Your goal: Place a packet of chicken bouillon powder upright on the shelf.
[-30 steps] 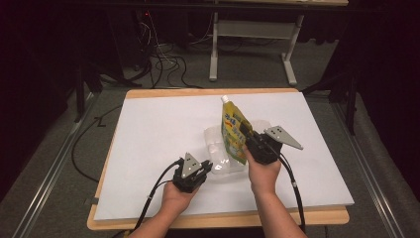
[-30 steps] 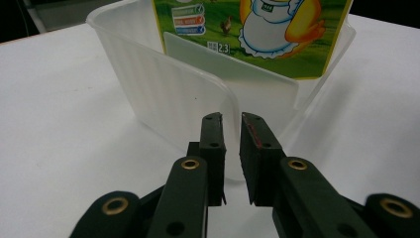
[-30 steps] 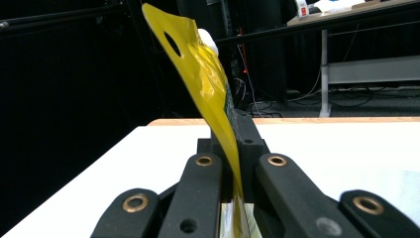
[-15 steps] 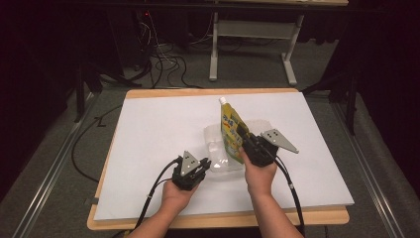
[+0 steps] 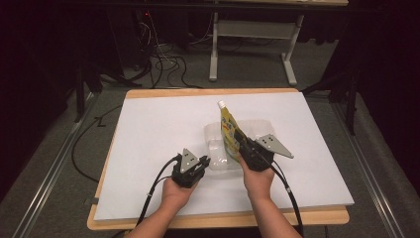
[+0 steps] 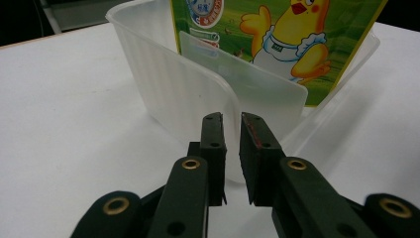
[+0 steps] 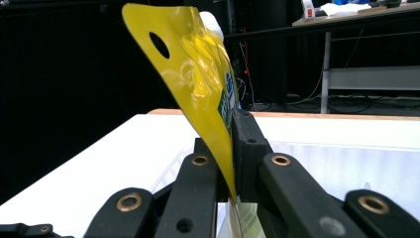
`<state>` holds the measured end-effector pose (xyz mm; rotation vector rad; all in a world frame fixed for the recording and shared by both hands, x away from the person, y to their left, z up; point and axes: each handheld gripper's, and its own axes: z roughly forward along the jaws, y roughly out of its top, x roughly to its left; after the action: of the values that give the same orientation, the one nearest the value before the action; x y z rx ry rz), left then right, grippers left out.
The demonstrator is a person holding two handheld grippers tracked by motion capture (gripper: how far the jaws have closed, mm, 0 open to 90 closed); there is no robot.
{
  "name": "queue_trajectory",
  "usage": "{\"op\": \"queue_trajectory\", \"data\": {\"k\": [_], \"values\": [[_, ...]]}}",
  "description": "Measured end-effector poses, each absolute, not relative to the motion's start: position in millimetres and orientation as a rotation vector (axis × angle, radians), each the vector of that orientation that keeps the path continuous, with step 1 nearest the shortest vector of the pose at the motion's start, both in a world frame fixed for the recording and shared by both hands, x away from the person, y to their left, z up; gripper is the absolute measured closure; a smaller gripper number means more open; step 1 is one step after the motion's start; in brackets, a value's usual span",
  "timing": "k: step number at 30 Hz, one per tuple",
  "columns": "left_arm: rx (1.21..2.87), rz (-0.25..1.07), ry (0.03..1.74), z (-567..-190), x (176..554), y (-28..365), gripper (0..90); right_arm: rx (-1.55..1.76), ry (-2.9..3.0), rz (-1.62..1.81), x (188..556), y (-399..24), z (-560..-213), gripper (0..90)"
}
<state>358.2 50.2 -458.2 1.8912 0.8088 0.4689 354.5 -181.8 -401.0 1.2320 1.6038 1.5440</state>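
Altogether two hand-held grippers work on one yellow-green flexible pouch with a white screw cap (image 5: 229,130) and one translucent ribbed plastic tub (image 5: 218,148), both on the white sheet covering the wooden-edged table (image 5: 148,129). That pouch stands tilted inside the tub, its cap end pointing up and away from the person. In the right gripper view the right gripper (image 7: 232,163) has its black jaws clamped on the pouch's yellow edge, near a punched hanging hole in the film. From the left gripper view, the left gripper (image 6: 233,148) pinches the tub's near wall, which runs down into the narrow slot between its two jaws; a cartoon chick printed on the pouch shows just behind that wall. Seen from the high view, one hand (image 5: 176,193) holds the left gripper at the tub's near left corner, and the other hand (image 5: 257,178) holds the right gripper at the tub's right side. Beyond the table, tangled black cables (image 5: 163,64) lie on the grey floor beside one white metal table frame (image 5: 252,44).
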Motion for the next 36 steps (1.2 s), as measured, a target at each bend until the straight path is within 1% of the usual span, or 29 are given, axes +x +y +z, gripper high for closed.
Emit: {"op": "queue_trajectory", "data": {"k": [7, 10, 14, 20, 23, 26, 31, 34, 35, 36], "values": [[1.888, 0.474, 0.81, -458.5, 361.7, 50.6, 80.7, 1.231, 1.631, 1.529, 357.8, -183.6, -399.0, 84.3], [1.888, 0.47, 0.813, -458.2, 362.0, 50.9, 80.1, 1.238, 1.654, 1.517, 358.6, -184.2, -398.4, 79.2], [1.877, 0.459, 0.817, -456.8, 361.5, 52.6, 76.5, 1.215, 1.708, 1.492, 358.4, -184.8, -397.9, 66.5], [1.873, 0.449, 0.795, -452.2, 355.6, 55.9, 67.2, 1.196, 1.778, 1.476, 356.3, -188.6, -394.6, 43.0], [1.869, 0.456, 0.793, -449.1, 352.7, 60.2, 63.6, 1.165, 1.81, 1.473, 352.7, -191.4, -393.1, 34.9], [1.853, 0.467, 0.801, -445.9, 351.8, 66.5, 59.4, 1.146, 1.841, 1.465, 346.5, -196.2, -390.8, 29.3], [1.822, 0.467, 0.837, -439.9, 354.4, 83.7, 52.3, 1.093, 1.88, 1.465, 329.0, -211.7, -386.8, 26.0], [1.81, 0.479, 0.85, -437.7, 356.3, 93.2, 49.9, 1.089, 1.878, 1.461, 317.7, -231.6, -387.4, 25.2], [1.802, 0.502, 0.864, -435.4, 357.5, 104.0, 49.6, 1.095, 1.874, 1.448, 314.8, -240.7, -387.9, 25.2], [1.802, 0.502, 0.864, -435.4, 357.5, 104.0, 49.5, 1.095, 1.874, 1.448, 314.8, -240.7, -387.9, 25.2]]}}
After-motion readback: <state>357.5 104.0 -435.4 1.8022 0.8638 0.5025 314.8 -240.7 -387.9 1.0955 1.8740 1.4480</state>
